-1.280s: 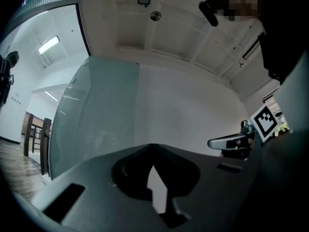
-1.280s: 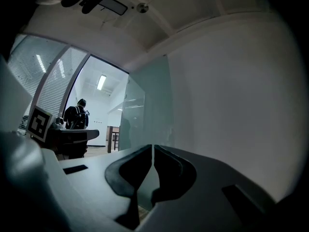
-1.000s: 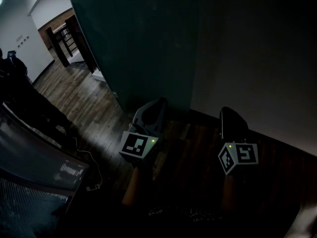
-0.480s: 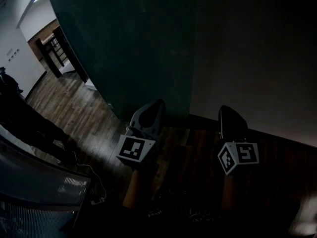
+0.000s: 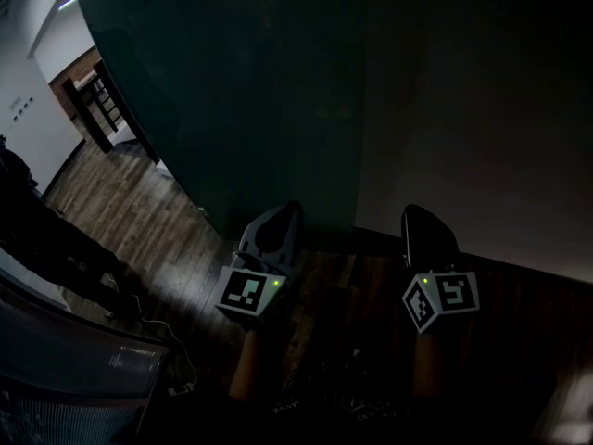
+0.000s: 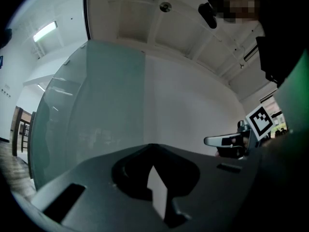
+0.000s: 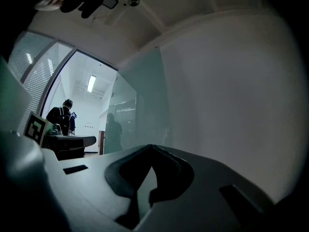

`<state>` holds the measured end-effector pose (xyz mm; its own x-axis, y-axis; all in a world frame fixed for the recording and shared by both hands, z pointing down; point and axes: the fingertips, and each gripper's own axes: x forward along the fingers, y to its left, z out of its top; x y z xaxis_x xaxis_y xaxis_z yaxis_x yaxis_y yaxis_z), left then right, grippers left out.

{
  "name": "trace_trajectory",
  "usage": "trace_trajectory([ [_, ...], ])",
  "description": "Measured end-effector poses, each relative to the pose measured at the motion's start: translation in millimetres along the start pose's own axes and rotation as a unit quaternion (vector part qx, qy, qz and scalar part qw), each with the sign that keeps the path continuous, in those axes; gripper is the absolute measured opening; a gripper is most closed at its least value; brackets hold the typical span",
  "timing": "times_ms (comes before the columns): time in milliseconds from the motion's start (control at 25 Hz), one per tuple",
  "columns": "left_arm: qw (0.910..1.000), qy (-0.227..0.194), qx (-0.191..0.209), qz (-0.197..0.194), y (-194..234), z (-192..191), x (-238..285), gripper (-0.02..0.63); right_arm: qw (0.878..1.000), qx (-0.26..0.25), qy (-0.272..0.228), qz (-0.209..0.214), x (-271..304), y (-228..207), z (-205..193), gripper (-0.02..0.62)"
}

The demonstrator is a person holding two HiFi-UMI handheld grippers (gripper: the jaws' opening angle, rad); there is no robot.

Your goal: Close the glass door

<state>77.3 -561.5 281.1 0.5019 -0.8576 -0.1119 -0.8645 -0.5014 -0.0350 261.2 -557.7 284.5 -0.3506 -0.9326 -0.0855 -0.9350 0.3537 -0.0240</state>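
The glass door is a tall teal frosted panel that fills the upper middle of the head view; its edge meets the white wall on the right. Both grippers point level towards it. My left gripper is a little short of the door's lower part, jaws shut with nothing in them. My right gripper faces the wall just right of the door's edge, jaws shut and empty. The door rises ahead of the left gripper. From the right gripper, the door stands left of centre.
Dark wooden floor runs to the left, towards a doorway with a dark frame. A person in dark clothes stands at the left edge. A dark panel and a floor cable lie at the lower left.
Both grippers have moved forward together towards the door and wall, and stay shut. The door now fills more of the head view and the open floor at the left has narrowed.
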Motion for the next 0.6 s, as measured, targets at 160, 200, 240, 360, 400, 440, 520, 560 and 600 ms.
trace_trajectory([
  [160,0.9999,-0.005,0.009,0.009,16.7,2.2,27.9,0.002,1.000,-0.006,0.000,0.017,38.1,-10.0,1.3,0.002],
  [200,0.9999,-0.007,0.010,0.011,20.8,3.4,35.5,0.002,1.000,-0.008,0.000,0.021,47.7,-12.4,1.7,0.003],
  [240,0.9998,-0.010,0.010,0.013,24.6,5.2,43.0,0.002,1.000,-0.010,0.000,0.026,56.7,-15.0,2.2,0.003],
  [360,0.9996,-0.019,0.010,0.020,34.0,13.4,65.2,0.002,0.999,-0.014,0.003,0.038,80.8,-25.1,3.6,0.002],
  [400,0.9995,-0.021,0.012,0.022,35.9,15.4,73.6,0.002,0.999,-0.013,0.004,0.041,88.9,-30.1,3.8,0.003],
  [440,0.9994,-0.022,0.013,0.023,37.5,16.5,82.6,0.002,0.999,-0.013,0.005,0.044,97.4,-35.6,4.1,0.003],
  [520,0.9993,-0.022,0.015,0.025,41.4,16.4,98.8,0.002,0.999,-0.012,0.004,0.048,113.8,-45.4,5.6,0.003],
  [560,0.9994,-0.020,0.015,0.026,43.9,15.4,105.1,0.002,0.999,-0.012,0.003,0.049,120.8,-48.8,6.2,0.003],
  [600,0.9994,-0.019,0.014,0.027,46.9,13.5,110.9,0.002,0.999,-0.013,0.003,0.051,127.6,-51.5,5.8,0.003],
])
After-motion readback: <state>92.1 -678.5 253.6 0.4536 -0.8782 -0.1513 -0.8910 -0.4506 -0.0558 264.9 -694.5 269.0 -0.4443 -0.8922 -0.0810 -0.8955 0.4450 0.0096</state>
